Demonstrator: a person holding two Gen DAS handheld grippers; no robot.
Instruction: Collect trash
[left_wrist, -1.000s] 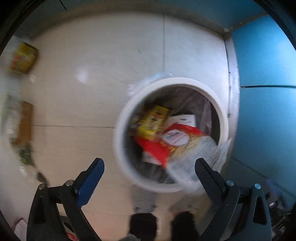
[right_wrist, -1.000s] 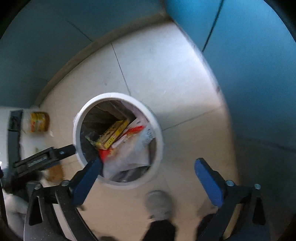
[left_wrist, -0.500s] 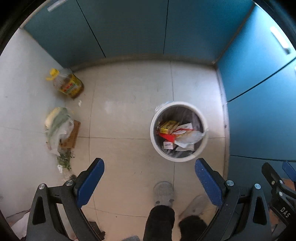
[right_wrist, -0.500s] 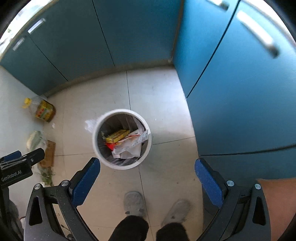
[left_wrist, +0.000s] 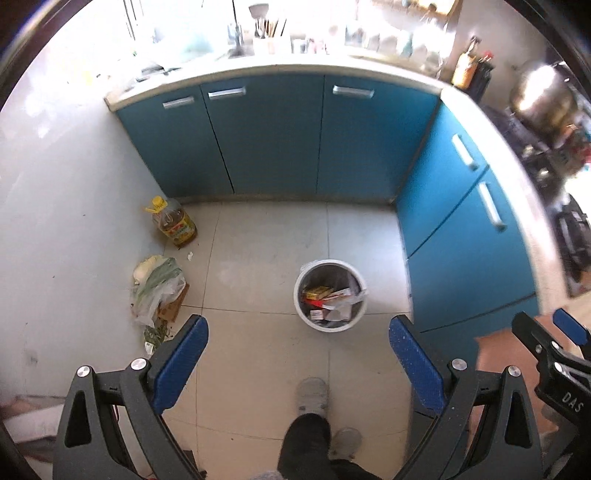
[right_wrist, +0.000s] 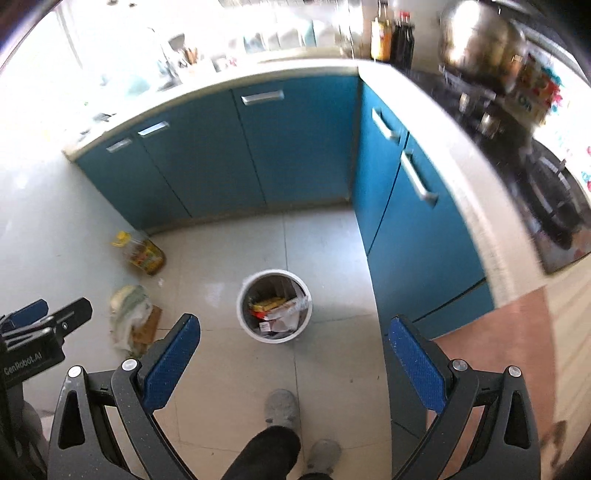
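Both hand-held grippers raised, jaws apart, empty; white bin (left_wrist: 330, 295) far below, holding yellow box, crumpled wrappers.

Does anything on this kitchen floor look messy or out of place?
Yes. A crumpled plastic bag of greens slumps on flattened brown cardboard by the left wall, with green scraps scattered on the tiles, outside the white round bin.
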